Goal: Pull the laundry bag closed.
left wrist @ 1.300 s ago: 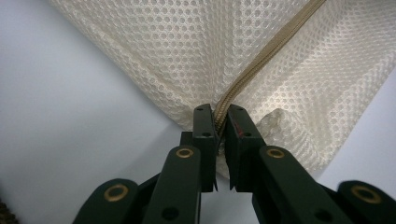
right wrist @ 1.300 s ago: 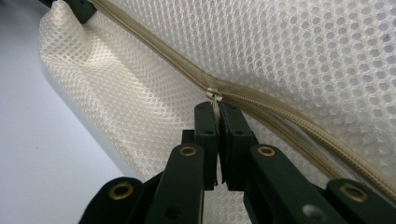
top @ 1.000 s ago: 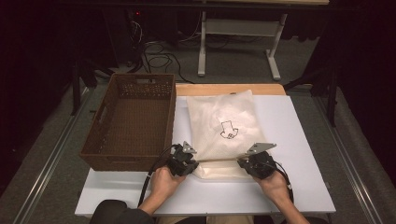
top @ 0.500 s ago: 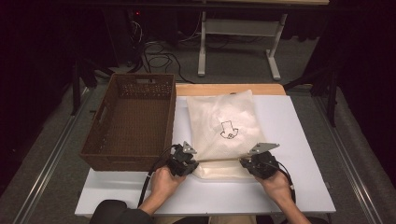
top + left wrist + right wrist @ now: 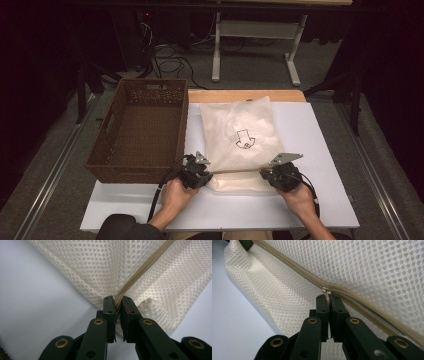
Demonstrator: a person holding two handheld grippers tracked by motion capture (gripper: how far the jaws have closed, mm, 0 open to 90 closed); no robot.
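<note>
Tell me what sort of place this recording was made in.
Probably a lab or workshop set up for recording, not a home. A white table stands on a grey floor between metal rails, with loose cables and a desk frame behind, in a dark room.

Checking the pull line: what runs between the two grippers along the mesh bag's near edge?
In the high view, the bag's beige zipper stretches taut between the left gripper and right gripper, across the mesh bag.
</note>
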